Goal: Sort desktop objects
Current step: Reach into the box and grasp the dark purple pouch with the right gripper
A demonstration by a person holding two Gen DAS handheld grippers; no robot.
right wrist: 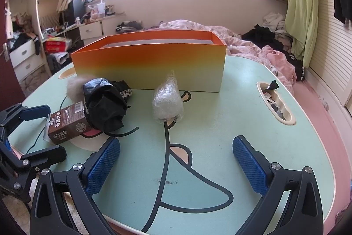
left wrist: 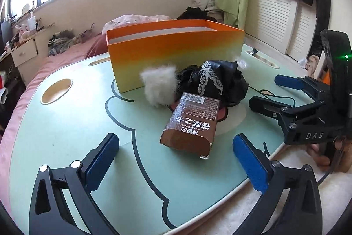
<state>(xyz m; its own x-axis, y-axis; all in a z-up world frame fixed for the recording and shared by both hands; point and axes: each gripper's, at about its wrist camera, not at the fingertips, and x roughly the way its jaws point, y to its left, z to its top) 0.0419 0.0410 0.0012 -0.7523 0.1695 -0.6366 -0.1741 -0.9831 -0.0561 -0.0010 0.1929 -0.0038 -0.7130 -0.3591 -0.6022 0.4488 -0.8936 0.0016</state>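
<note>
Box: the orange-to-yellow cardboard box [right wrist: 149, 63] stands open-topped on the mint table [right wrist: 220, 124].
Carton: a glossy brown carton [left wrist: 191, 122] lies flat before the box, its long axis running toward it.
Neighbours: a black lace-trimmed cloth [left wrist: 220, 83] and a white fur ball [left wrist: 159, 85] touch the carton's far end; a crinkly plastic bundle [right wrist: 168, 100] sits alone before the box.
Left gripper [left wrist: 176, 162]: spread apart, empty, near the carton.
Right gripper [right wrist: 176, 166]: spread apart, empty, short of the bundle.

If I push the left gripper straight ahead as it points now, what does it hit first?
Probably the brown carton, lying on its side between and just ahead of the open left gripper. Behind it sits the black bag, then the orange box.
</note>
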